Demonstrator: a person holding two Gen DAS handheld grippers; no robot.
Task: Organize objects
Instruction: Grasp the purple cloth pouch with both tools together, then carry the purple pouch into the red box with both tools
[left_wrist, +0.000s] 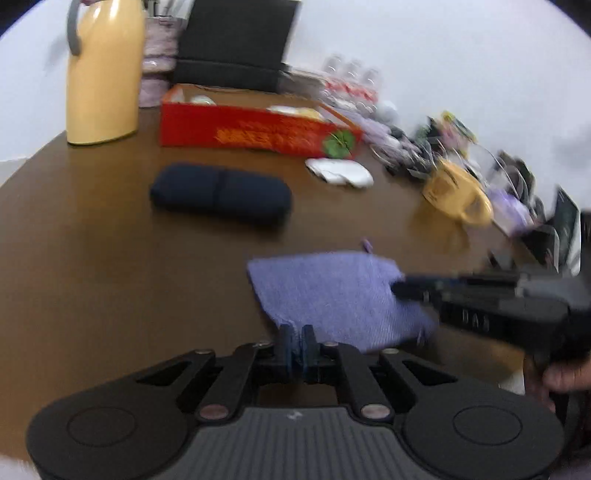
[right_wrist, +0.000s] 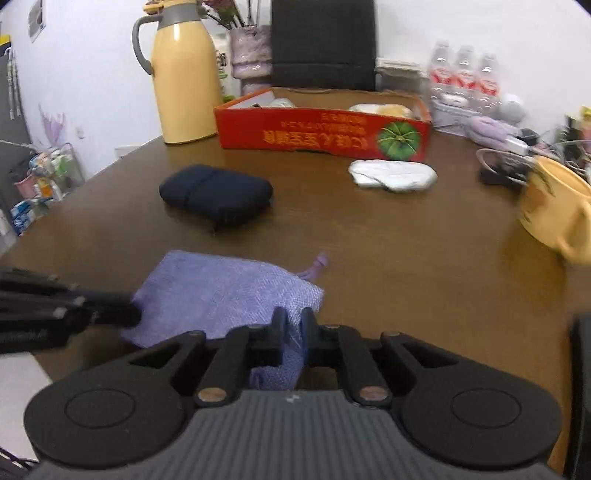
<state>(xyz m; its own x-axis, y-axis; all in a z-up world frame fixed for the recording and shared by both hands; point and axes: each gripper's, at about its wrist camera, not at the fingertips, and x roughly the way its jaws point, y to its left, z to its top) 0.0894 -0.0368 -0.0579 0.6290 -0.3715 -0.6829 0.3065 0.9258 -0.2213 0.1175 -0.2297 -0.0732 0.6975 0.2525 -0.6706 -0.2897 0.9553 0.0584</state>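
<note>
Between both grippers' tips, the purple cloth (right_wrist: 229, 291) is pinched.

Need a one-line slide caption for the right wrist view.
Both grippers, right and left, pinch a purple cloth on the brown table.

Lilac cloth (right_wrist: 225, 291), navy pouch (right_wrist: 216, 194), red box (right_wrist: 321, 129), brown table (right_wrist: 406, 251).
</note>
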